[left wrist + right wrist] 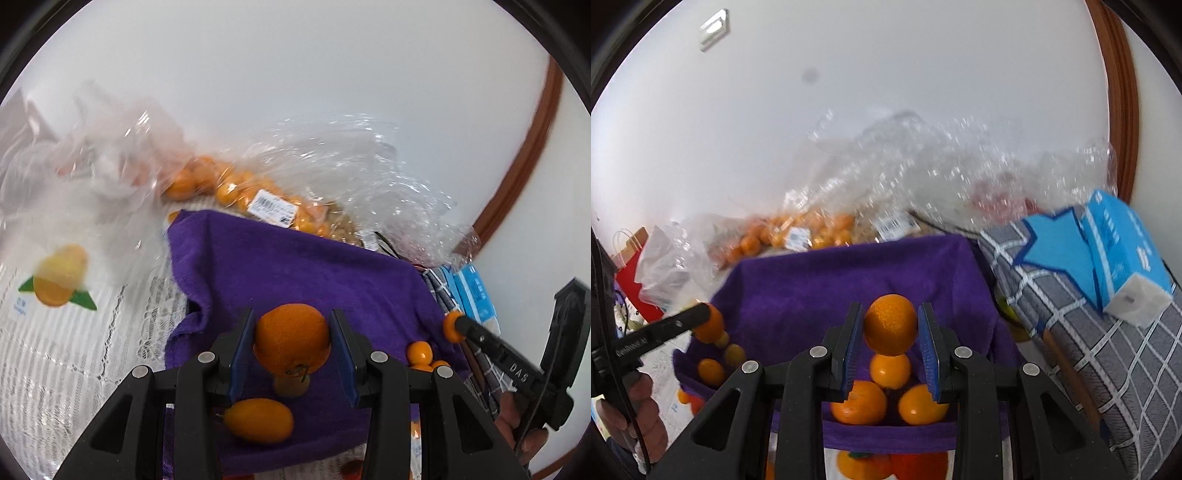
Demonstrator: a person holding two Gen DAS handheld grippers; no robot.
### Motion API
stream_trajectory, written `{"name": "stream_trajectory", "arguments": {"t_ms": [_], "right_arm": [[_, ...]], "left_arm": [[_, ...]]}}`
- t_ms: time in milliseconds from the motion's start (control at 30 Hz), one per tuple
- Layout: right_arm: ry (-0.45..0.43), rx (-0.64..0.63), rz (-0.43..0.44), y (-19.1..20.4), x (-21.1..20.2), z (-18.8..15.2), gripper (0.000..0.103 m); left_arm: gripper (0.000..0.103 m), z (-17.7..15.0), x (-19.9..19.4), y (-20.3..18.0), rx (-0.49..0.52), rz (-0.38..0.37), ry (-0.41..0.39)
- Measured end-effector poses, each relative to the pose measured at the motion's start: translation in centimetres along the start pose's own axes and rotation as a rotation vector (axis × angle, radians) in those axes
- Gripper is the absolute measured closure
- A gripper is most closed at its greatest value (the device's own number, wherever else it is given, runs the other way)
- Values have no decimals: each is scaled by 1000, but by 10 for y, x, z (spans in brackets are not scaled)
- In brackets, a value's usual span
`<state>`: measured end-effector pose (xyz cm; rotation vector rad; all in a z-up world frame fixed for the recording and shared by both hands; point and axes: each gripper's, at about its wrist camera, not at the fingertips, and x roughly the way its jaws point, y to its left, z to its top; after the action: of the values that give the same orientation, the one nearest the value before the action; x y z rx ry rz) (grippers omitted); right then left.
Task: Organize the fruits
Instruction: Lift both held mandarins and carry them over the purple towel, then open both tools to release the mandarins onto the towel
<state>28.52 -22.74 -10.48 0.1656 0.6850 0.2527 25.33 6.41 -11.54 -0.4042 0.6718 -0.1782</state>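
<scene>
My left gripper (pixel 291 318) is shut on a round orange (pixel 291 338), held just above a purple towel (pixel 295 266). A kumquat (pixel 258 419) lies on the towel under it, and small oranges (pixel 419 352) sit to the right. My right gripper (pixel 890 309) is shut on another orange (pixel 891 325) over the same purple towel (pixel 831 288). Three oranges (pixel 890 369) lie grouped on the towel below it. Each view catches the other gripper from the side with an orange at its tip: the right gripper (pixel 458 326) and the left gripper (pixel 701 315).
Clear plastic bags of oranges (pixel 229 184) and crumpled wrapping (pixel 923 166) lie behind the towel against a white wall. A blue tissue pack (pixel 1123 251) rests on a grey checked cloth (pixel 1071 332) to the right. A red paper bag (pixel 631 277) stands at the left.
</scene>
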Motion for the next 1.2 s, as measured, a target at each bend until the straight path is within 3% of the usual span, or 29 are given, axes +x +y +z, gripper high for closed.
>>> {"name": "stream_trajectory", "arguments": {"t_ms": [267, 467, 633, 1000, 1200], "right_arm": [[35, -24, -68, -4, 20, -12, 73], [57, -56, -133, -4, 29, -20, 73], [67, -60, -146, -5, 31, -24, 73], [66, -52, -148, -7, 30, -27, 73], [41, -53, -131, -3, 18, -26, 64]], "left_arm": [[64, -10, 5, -8, 19, -49, -23], [64, -21, 8, -33, 131, -98, -6], [64, -29, 18, -45, 191, -71, 30], [64, -30, 17, -47, 198, -57, 30], [62, -30, 16, -48, 200, -48, 25]]}}
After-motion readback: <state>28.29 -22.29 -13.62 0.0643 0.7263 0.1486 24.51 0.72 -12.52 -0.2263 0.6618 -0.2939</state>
